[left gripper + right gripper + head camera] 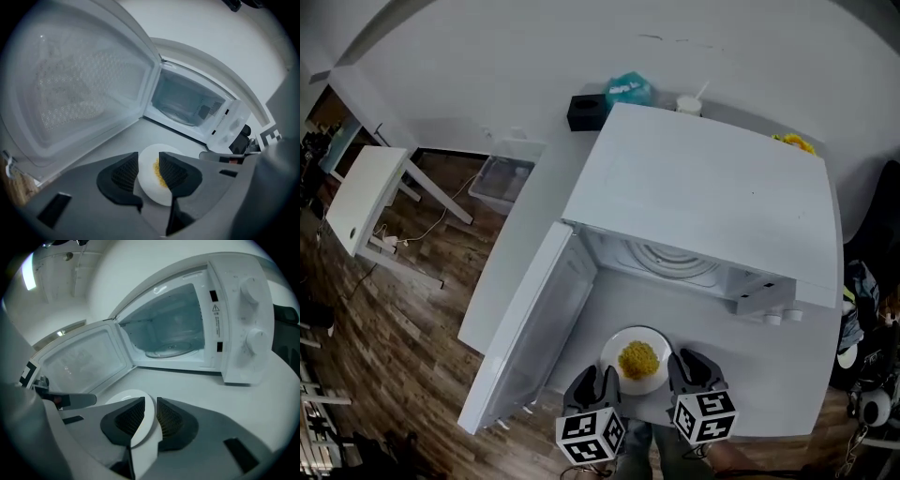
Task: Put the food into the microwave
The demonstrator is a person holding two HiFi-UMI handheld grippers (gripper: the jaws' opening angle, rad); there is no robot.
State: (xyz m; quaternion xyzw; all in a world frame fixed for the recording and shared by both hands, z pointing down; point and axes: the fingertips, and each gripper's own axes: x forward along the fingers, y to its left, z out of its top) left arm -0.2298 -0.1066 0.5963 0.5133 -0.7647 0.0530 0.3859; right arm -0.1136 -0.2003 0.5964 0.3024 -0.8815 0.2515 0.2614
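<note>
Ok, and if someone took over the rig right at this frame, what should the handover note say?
Left gripper: open, one side of the plate between its jaws, not clamped.
Right gripper: open, the opposite rim between its jaws, not clamped.
Plate with food sits on the counter in front of the microwave; its door is wide open.
Done: door open, both grippers at the plate.
Left: close on the rim, lift, set the plate inside.
</note>
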